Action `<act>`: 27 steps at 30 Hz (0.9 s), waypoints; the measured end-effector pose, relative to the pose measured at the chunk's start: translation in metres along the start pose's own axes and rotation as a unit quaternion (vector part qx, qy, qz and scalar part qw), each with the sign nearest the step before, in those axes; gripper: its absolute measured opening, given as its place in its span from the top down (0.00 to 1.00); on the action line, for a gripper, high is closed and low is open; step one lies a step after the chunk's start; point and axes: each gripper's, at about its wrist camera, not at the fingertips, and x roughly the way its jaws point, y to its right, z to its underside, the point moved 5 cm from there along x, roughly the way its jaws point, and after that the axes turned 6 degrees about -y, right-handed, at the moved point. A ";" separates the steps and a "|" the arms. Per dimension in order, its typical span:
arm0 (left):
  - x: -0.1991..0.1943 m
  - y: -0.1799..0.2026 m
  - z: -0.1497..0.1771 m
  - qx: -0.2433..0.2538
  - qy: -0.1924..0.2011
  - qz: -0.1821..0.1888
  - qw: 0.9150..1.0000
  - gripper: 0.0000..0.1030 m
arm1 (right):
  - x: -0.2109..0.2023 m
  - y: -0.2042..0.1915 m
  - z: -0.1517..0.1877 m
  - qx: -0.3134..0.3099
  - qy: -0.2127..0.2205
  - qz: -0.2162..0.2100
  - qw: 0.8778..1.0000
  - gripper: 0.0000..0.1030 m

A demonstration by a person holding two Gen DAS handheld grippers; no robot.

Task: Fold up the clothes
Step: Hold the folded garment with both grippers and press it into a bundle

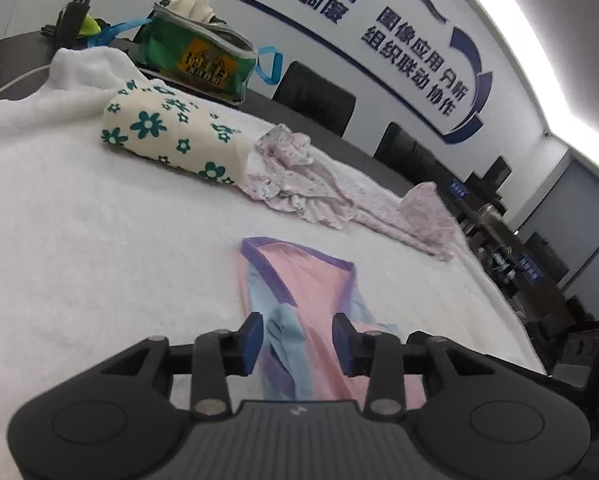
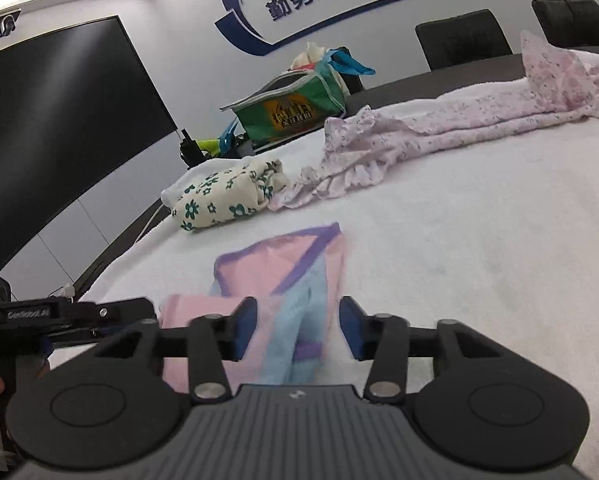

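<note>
A small pink and light-blue garment with purple trim (image 1: 299,292) lies on the white towel-covered table (image 1: 99,240). My left gripper (image 1: 298,338) is open, its blue-padded fingers either side of the garment's near end. My right gripper (image 2: 298,326) is also open, straddling the same garment (image 2: 283,272) from its other end. The left gripper's body (image 2: 59,316) shows at the left of the right wrist view.
A folded cream cloth with teal flowers (image 1: 167,132) and a crumpled pale pink floral garment (image 1: 339,196) lie farther back. A green bag (image 1: 195,60) stands behind them. Black chairs (image 1: 315,96) line the table's far edge. A dark screen (image 2: 59,120) hangs on the wall.
</note>
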 end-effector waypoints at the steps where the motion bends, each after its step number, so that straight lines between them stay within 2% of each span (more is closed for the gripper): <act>1: 0.006 -0.003 0.000 -0.010 -0.009 0.003 1.000 0.99 | 0.006 -0.001 -0.001 -0.001 -0.007 -0.001 1.000 0.65; 2: 0.010 -0.007 0.001 -0.021 -0.011 0.007 1.000 0.99 | 0.010 -0.001 -0.001 -0.003 -0.010 0.002 1.000 0.89; 3: 0.011 -0.010 0.003 -0.025 -0.012 0.009 1.000 0.99 | 0.014 -0.002 -0.001 -0.006 -0.013 0.005 1.000 0.99; 7: 0.009 -0.020 0.008 -0.038 -0.010 0.018 0.999 0.98 | 0.018 -0.003 0.000 -0.012 -0.013 0.007 1.000 0.99; 9: 0.006 -0.023 0.009 -0.048 -0.006 0.019 0.999 0.91 | 0.015 -0.002 0.000 -0.011 -0.009 0.003 1.000 0.96; 10: 0.001 -0.024 0.010 -0.048 -0.006 0.020 0.999 0.76 | 0.013 -0.001 0.001 -0.011 -0.007 0.001 1.000 0.95; 11: -0.006 -0.023 0.012 -0.035 -0.006 0.030 0.999 0.66 | 0.011 -0.001 0.001 -0.011 -0.004 -0.001 1.000 0.93; 13: -0.024 -0.017 0.019 0.013 0.007 0.063 0.998 0.64 | -0.009 -0.002 0.003 -0.038 0.013 -0.008 0.999 0.79; 14: -0.033 -0.014 0.026 0.040 0.014 0.077 0.996 0.60 | -0.020 -0.003 0.005 -0.055 0.022 -0.009 0.998 0.66; 15: -0.042 -0.012 0.033 0.068 0.021 0.091 0.993 0.58 | -0.031 -0.004 0.007 -0.073 0.031 -0.011 0.997 0.60; 16: -0.047 -0.008 0.038 0.093 0.024 0.097 0.991 0.58 | -0.036 -0.007 0.014 -0.098 0.026 -0.012 0.995 0.59; 19: -0.046 0.004 0.058 0.167 0.016 0.083 0.982 0.58 | -0.048 -0.016 0.036 -0.177 0.003 -0.016 0.984 0.59; 24: -0.030 0.019 0.072 0.237 -0.011 0.055 0.970 0.61 | -0.047 -0.031 0.058 -0.264 -0.011 -0.024 0.964 0.60; 25: -0.027 0.020 0.073 0.241 -0.014 0.048 0.969 0.69 | -0.046 -0.033 0.059 -0.271 -0.014 -0.023 0.962 0.60; 26: -0.024 0.021 0.074 0.244 -0.019 0.042 0.969 0.81 | -0.044 -0.035 0.060 -0.278 -0.017 -0.021 0.960 0.60; 27: -0.022 0.019 0.073 0.245 -0.022 0.038 0.969 0.85 | -0.042 -0.035 0.060 -0.281 -0.020 -0.025 0.959 0.63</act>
